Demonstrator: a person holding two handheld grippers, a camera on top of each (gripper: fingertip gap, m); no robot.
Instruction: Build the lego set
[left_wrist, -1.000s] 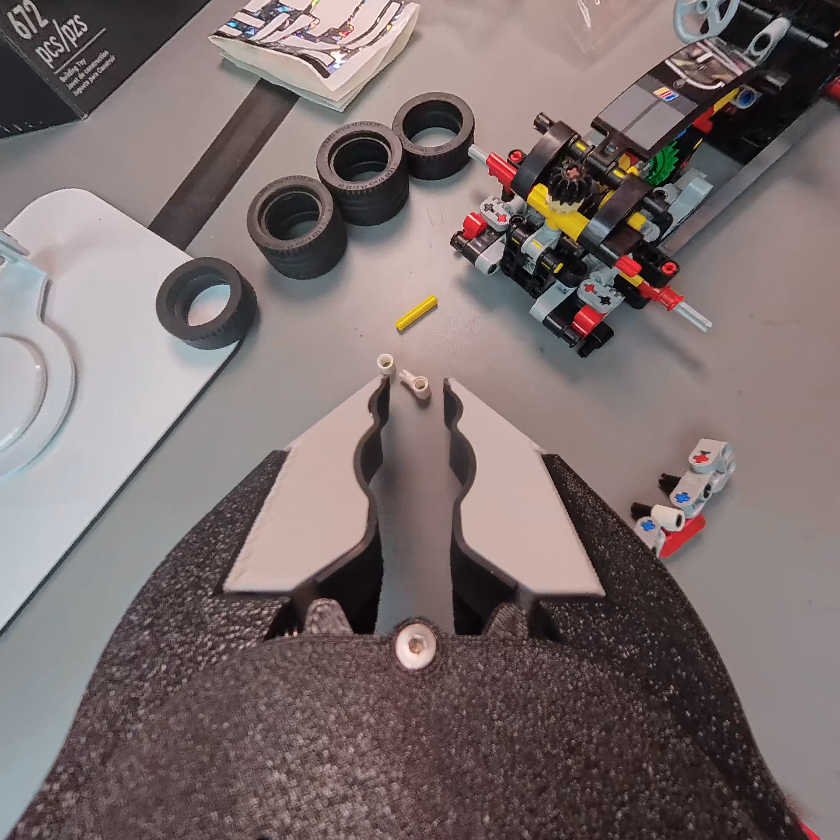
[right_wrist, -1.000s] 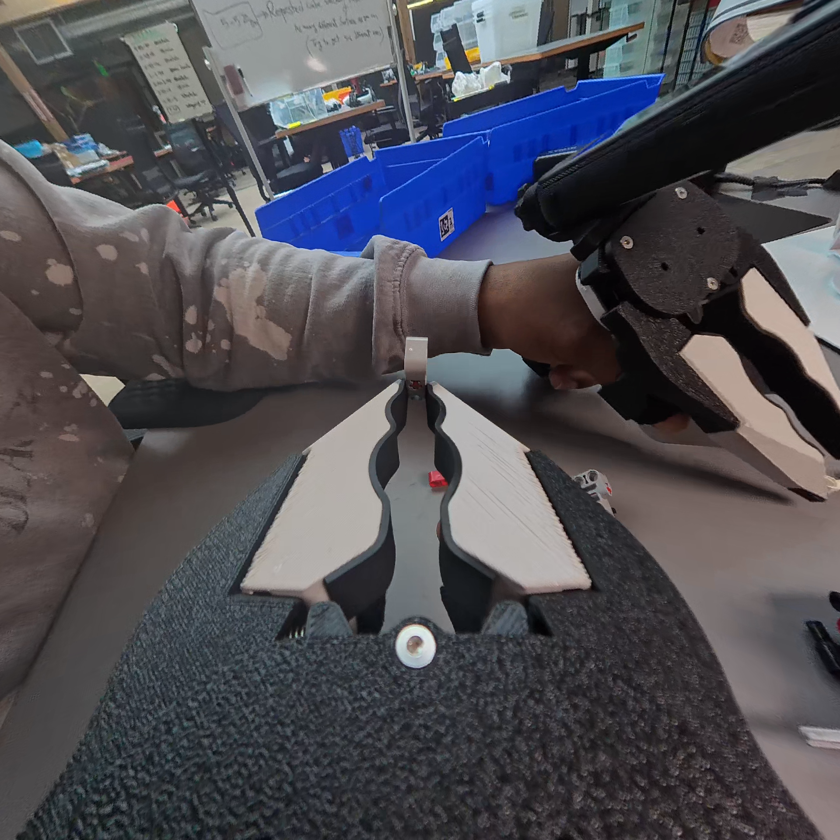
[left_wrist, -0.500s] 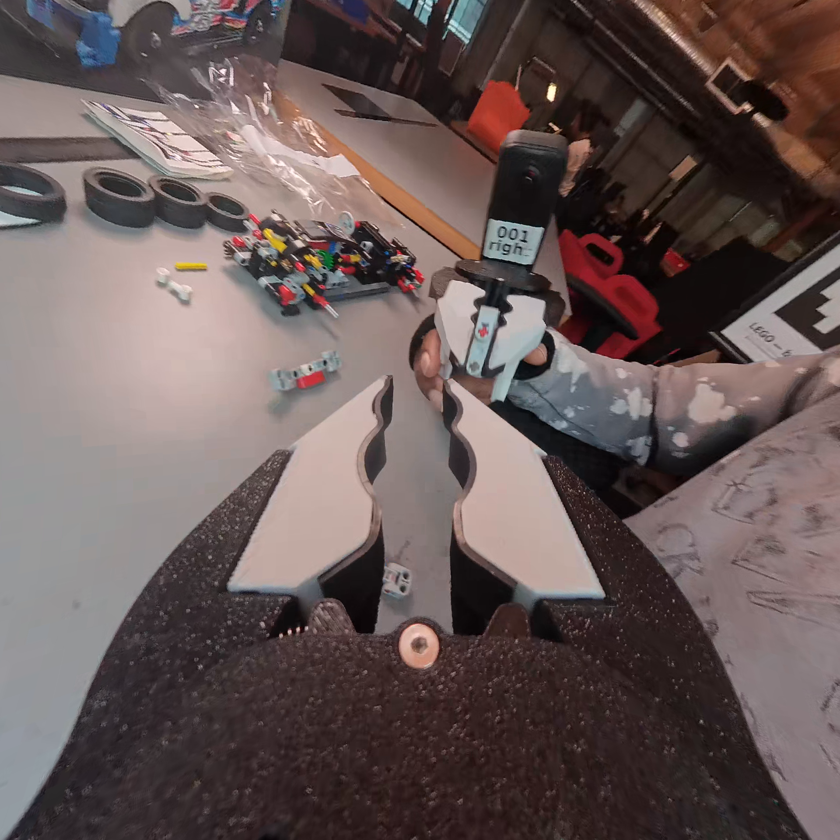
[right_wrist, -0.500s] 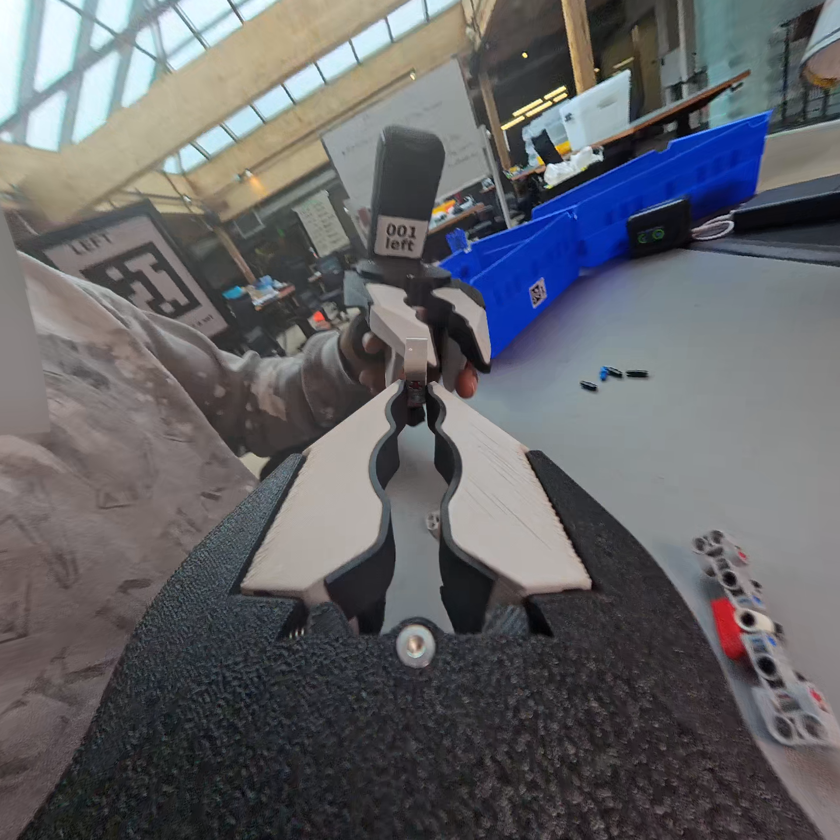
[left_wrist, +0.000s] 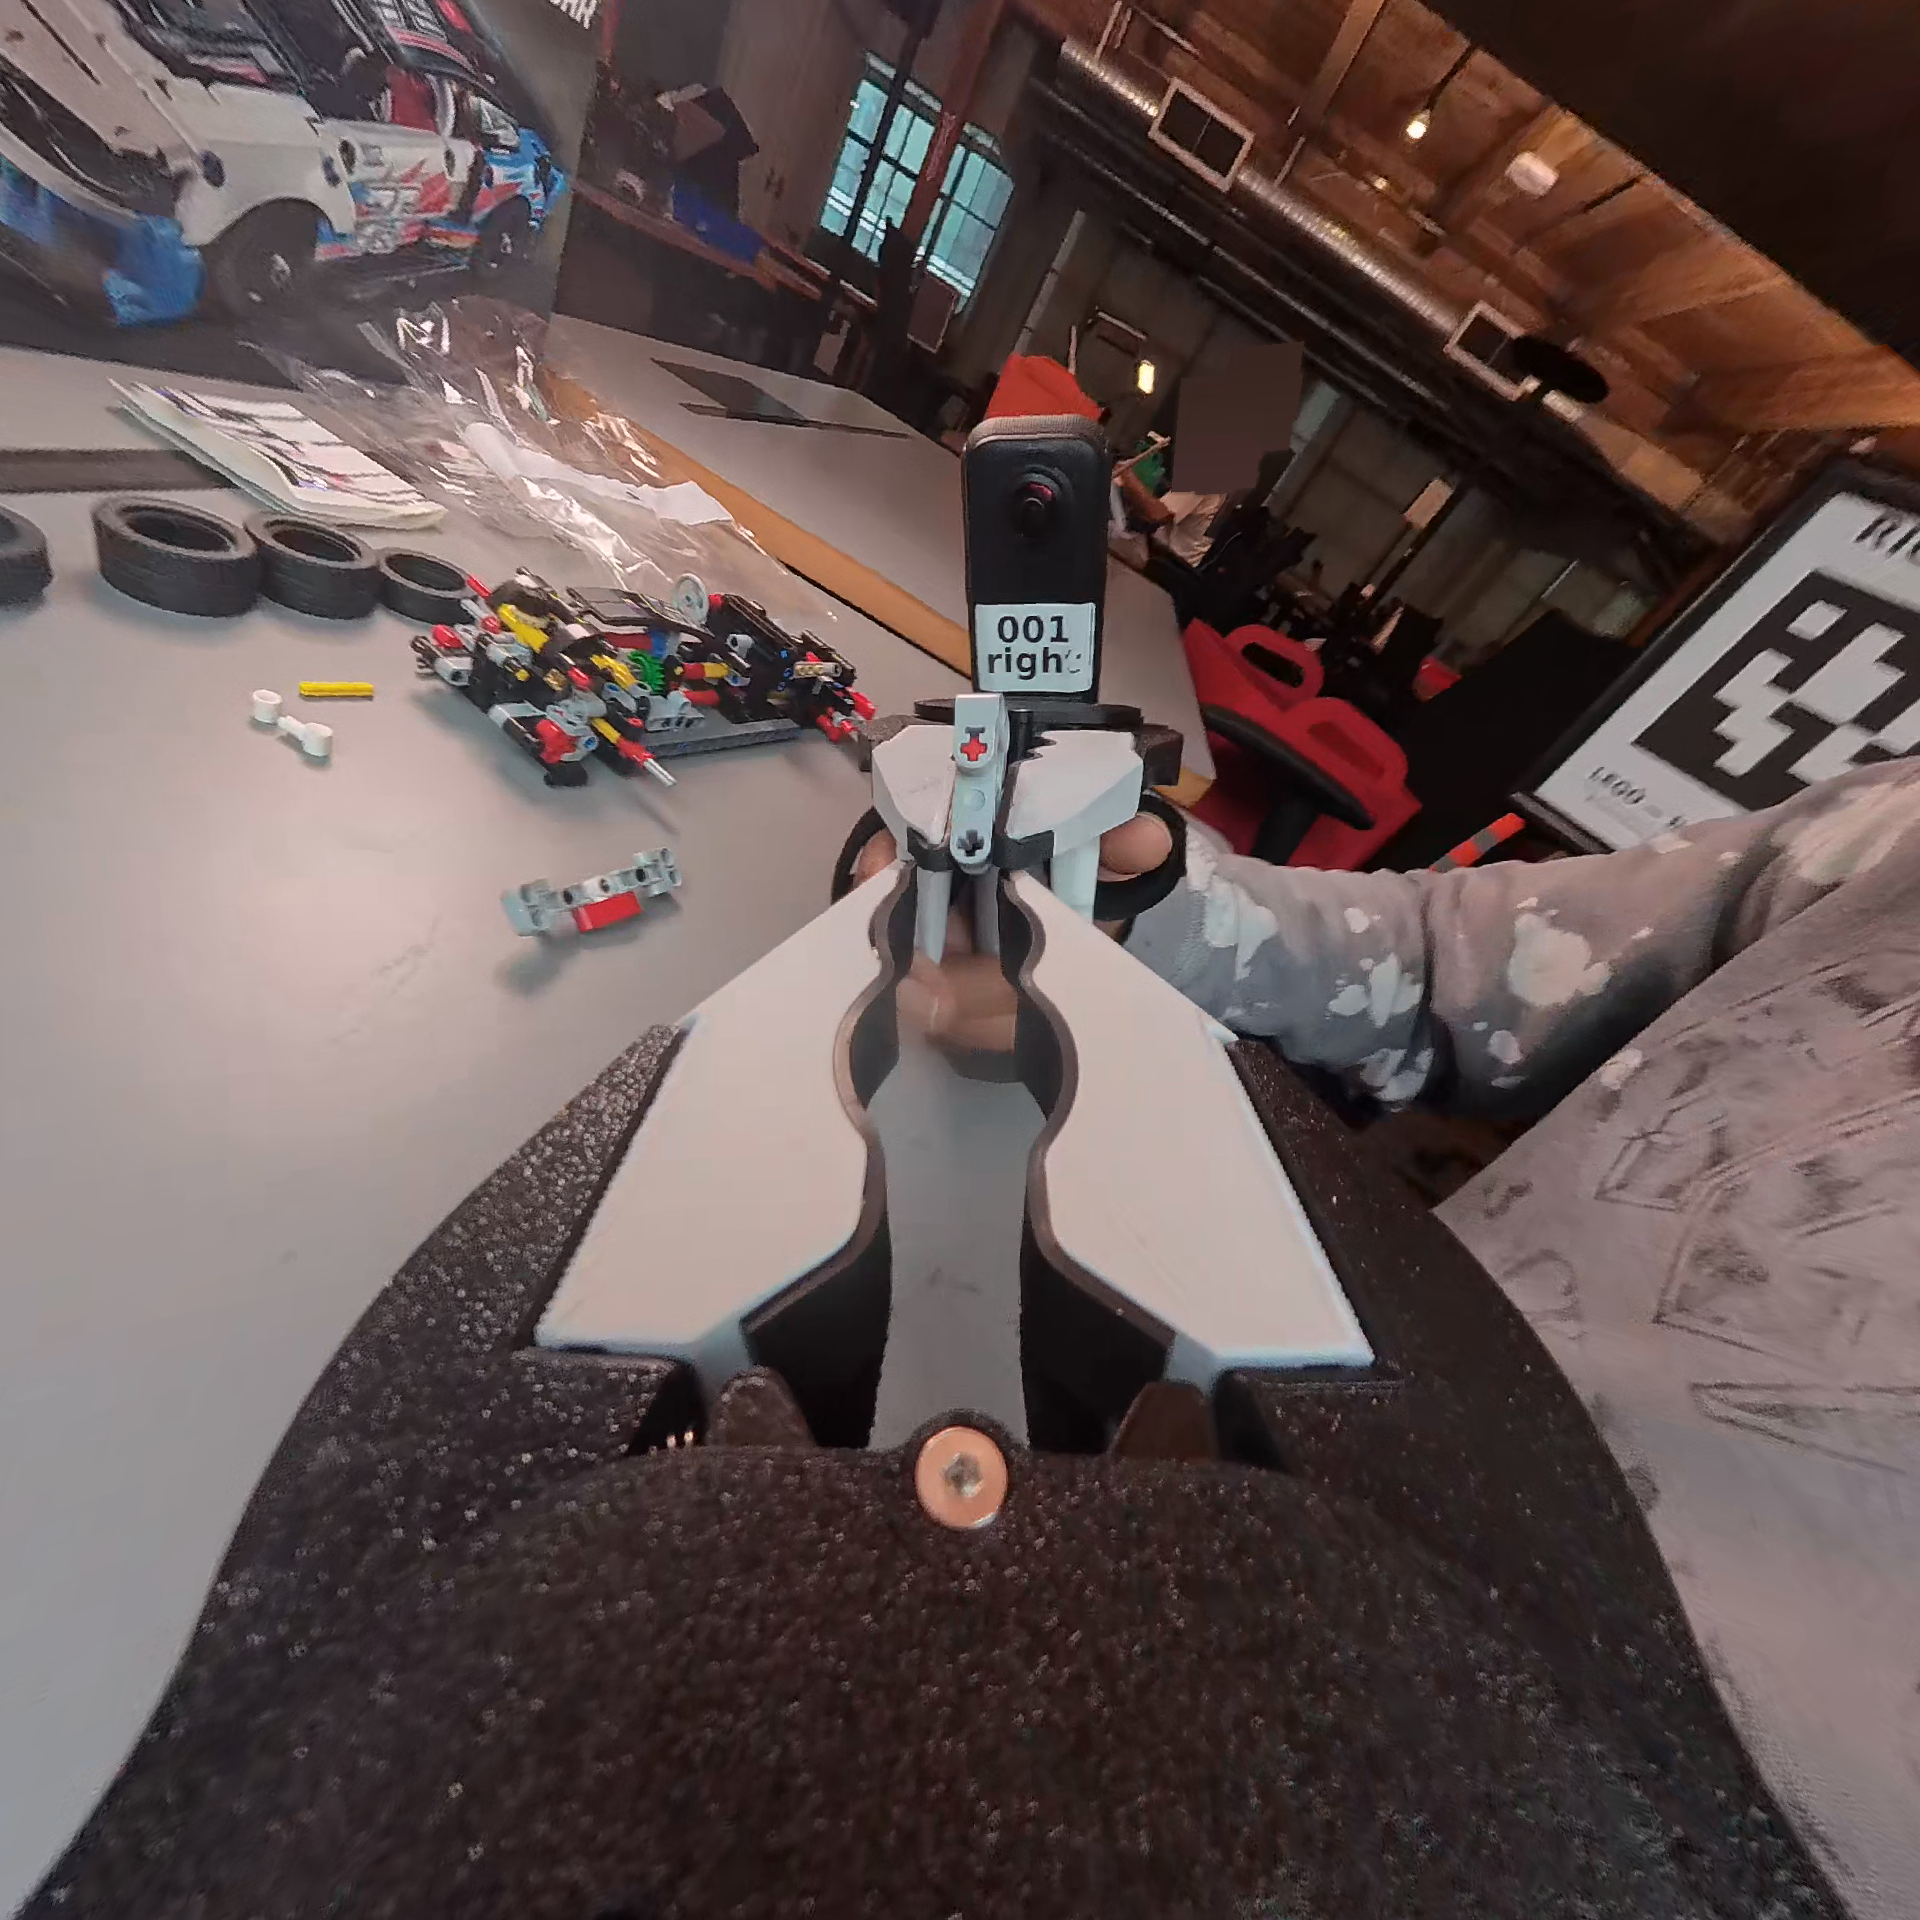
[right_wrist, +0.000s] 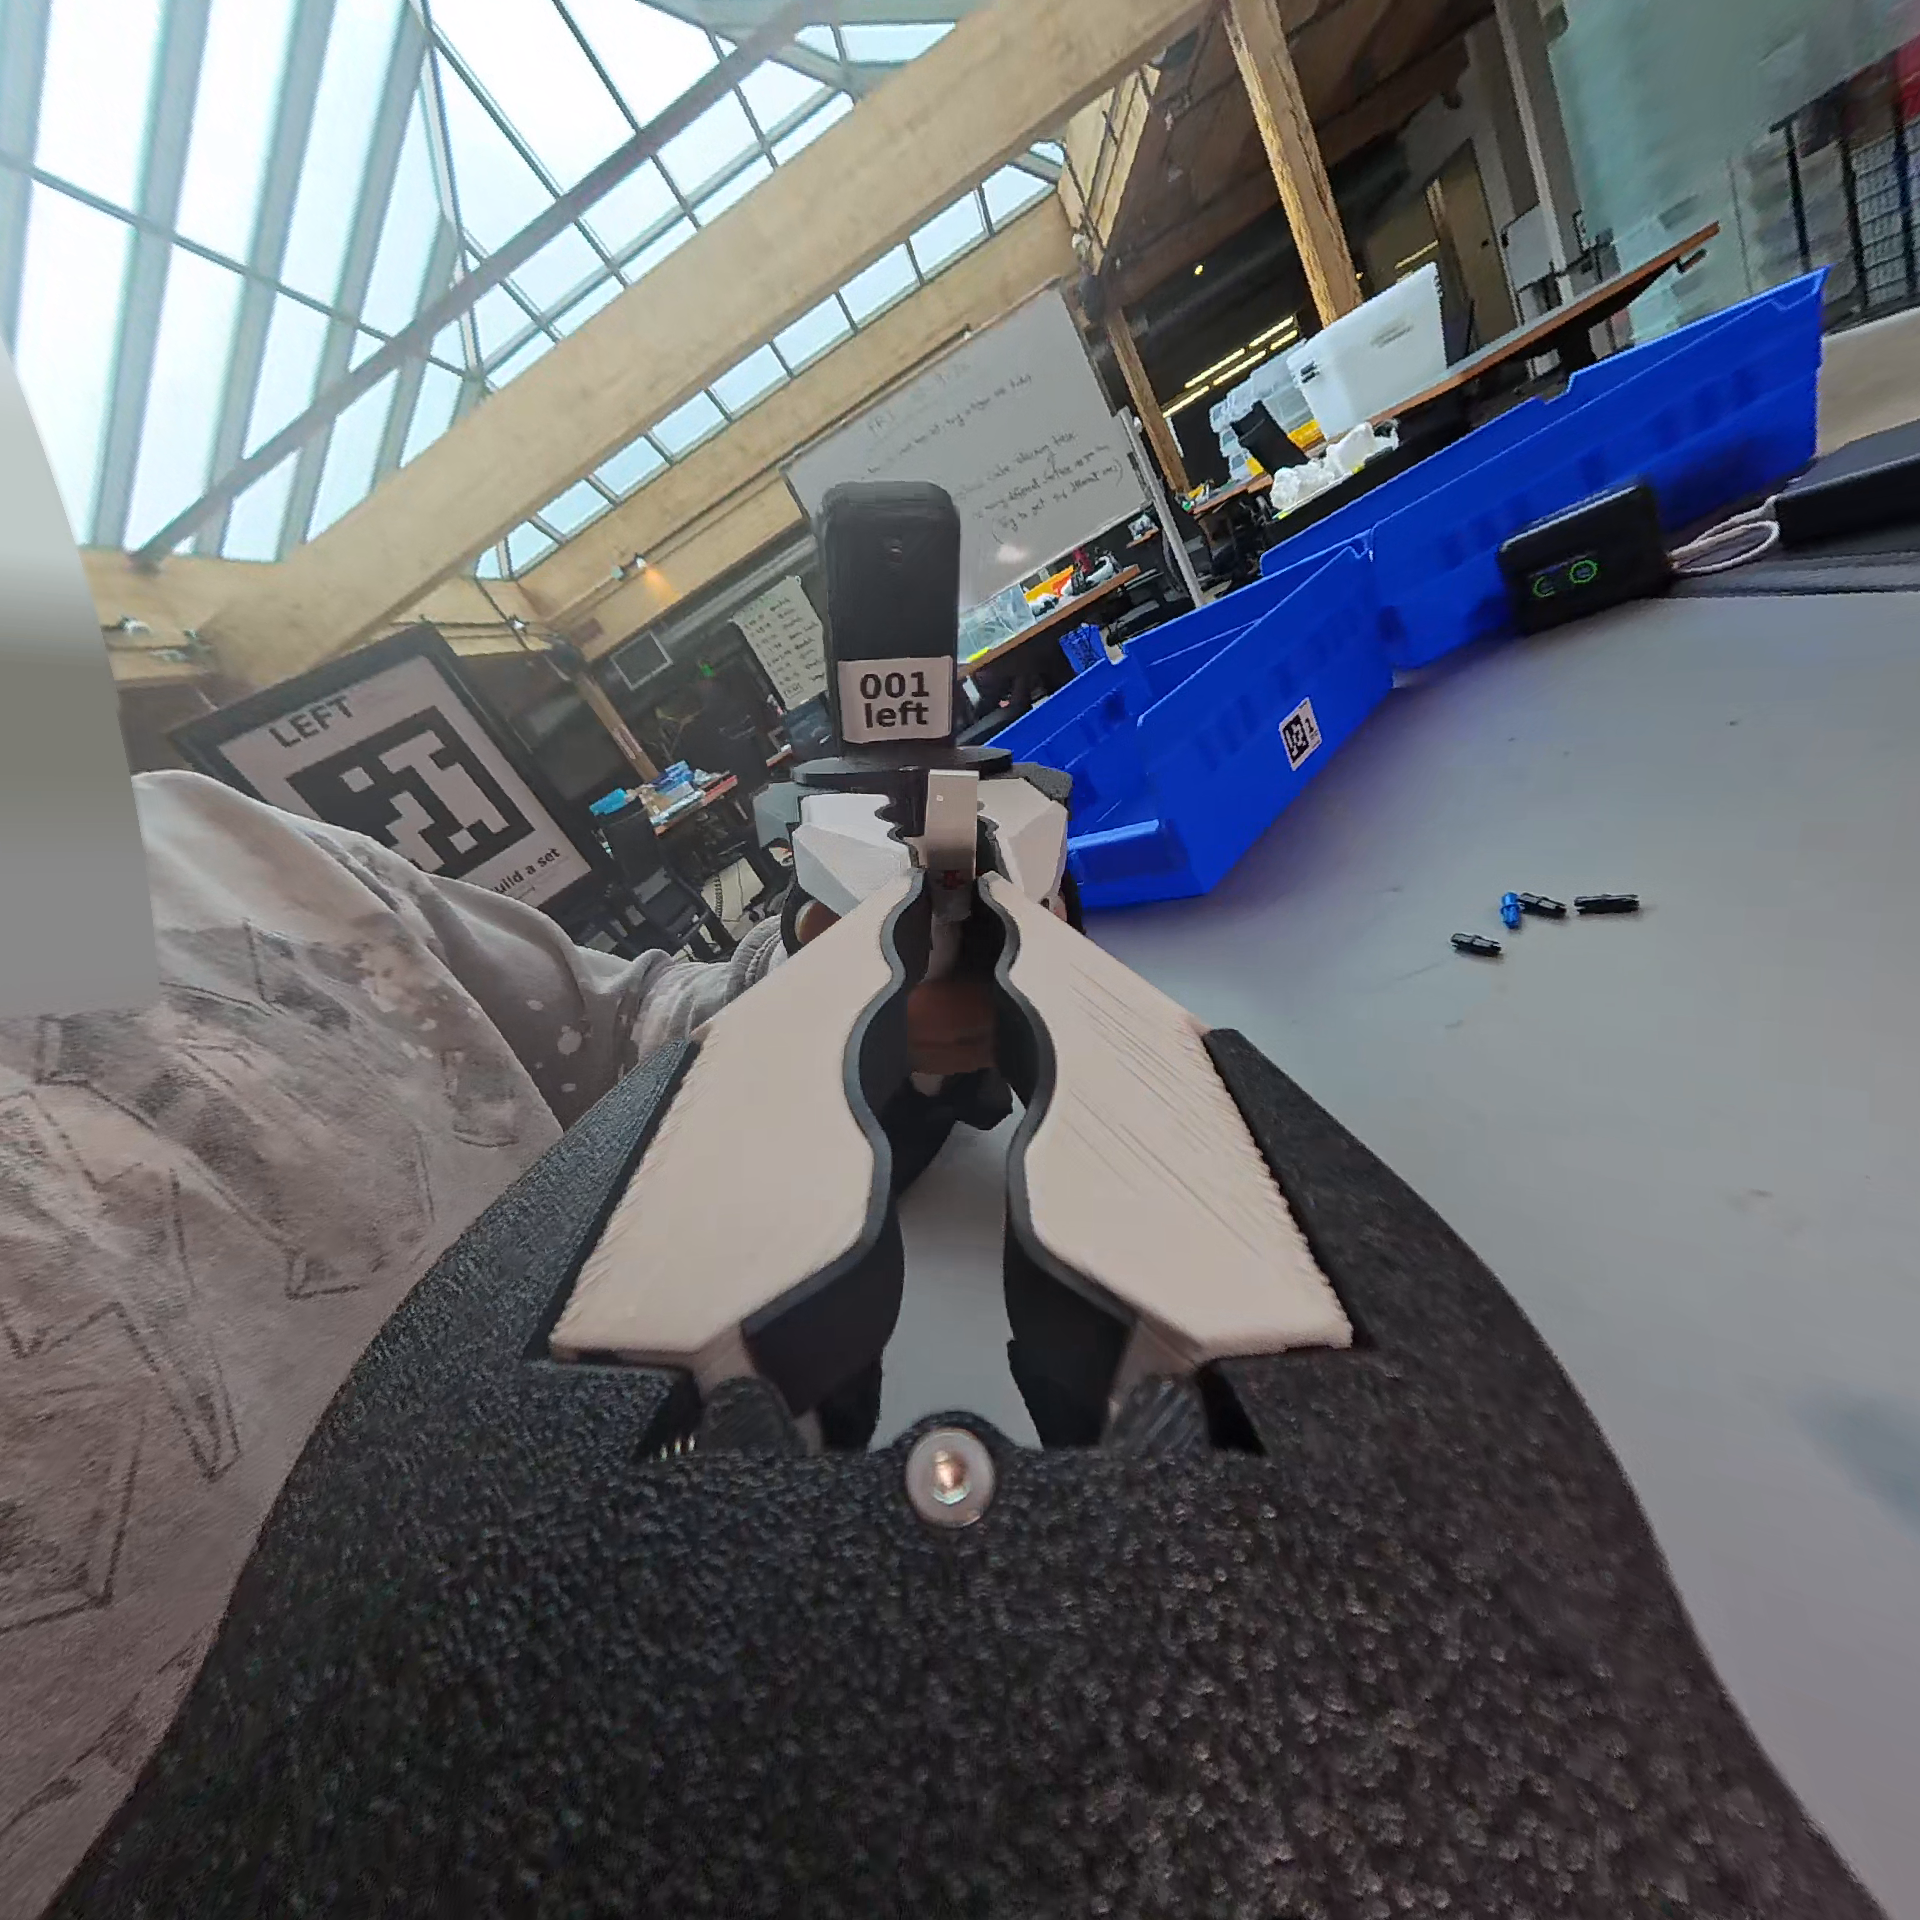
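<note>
The right tool (right_wrist: 948, 902) pinches a light grey plastic beam with a red cross pin (left_wrist: 975, 774), upright; the left tool (left_wrist: 954, 883), slightly parted and empty, faces it above the grey worktop (left_wrist: 260, 1039).

Beyond the bench we see blue plastic bins (right_wrist: 1268, 769) lined along the grey table (right_wrist: 1558, 1143), a small black device with green lights (right_wrist: 1579, 574) beside them, a whiteboard (right_wrist: 977, 457) behind, and red chairs (left_wrist: 1299, 727) opposite.

Bright skylight daylight, soft shadows, fisheye-warped edges, slightly blurred corners
</note>
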